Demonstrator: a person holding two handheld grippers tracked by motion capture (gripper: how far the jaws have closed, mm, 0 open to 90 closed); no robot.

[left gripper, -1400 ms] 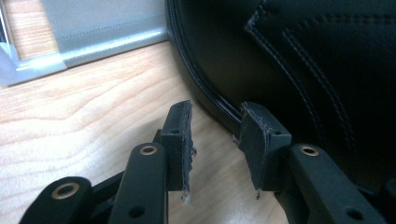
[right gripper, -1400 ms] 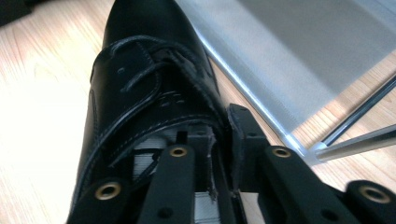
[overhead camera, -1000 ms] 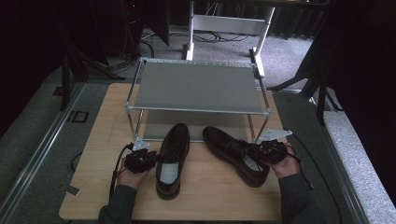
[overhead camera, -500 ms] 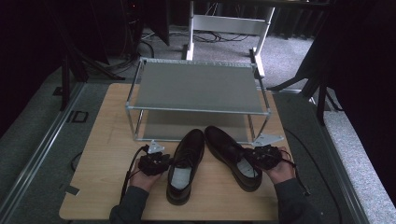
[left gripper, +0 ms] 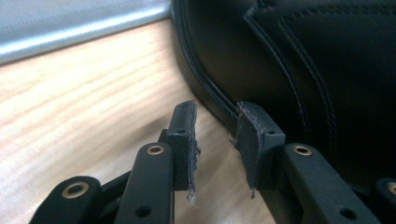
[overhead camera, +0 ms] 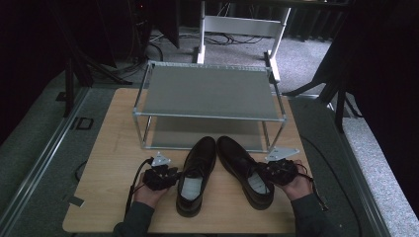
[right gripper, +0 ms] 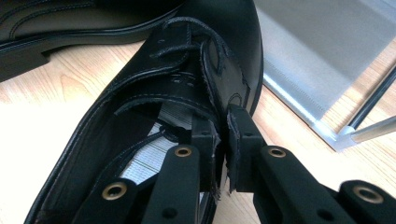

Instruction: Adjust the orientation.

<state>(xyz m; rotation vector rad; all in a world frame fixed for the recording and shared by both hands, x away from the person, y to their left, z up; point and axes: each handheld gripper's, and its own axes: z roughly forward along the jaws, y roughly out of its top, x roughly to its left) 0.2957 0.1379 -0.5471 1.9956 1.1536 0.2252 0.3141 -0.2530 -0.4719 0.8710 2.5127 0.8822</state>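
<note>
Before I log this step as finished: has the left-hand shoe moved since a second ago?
Yes. The left shoe has slid rightward and its toe has swung toward the rack, so it now lies close beside the right shoe.

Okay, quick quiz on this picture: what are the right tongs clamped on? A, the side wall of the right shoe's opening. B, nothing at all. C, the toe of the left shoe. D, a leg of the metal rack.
A: in the right gripper view the right tongs pinch the collar edge of the right black dress shoe between their pads.
</note>
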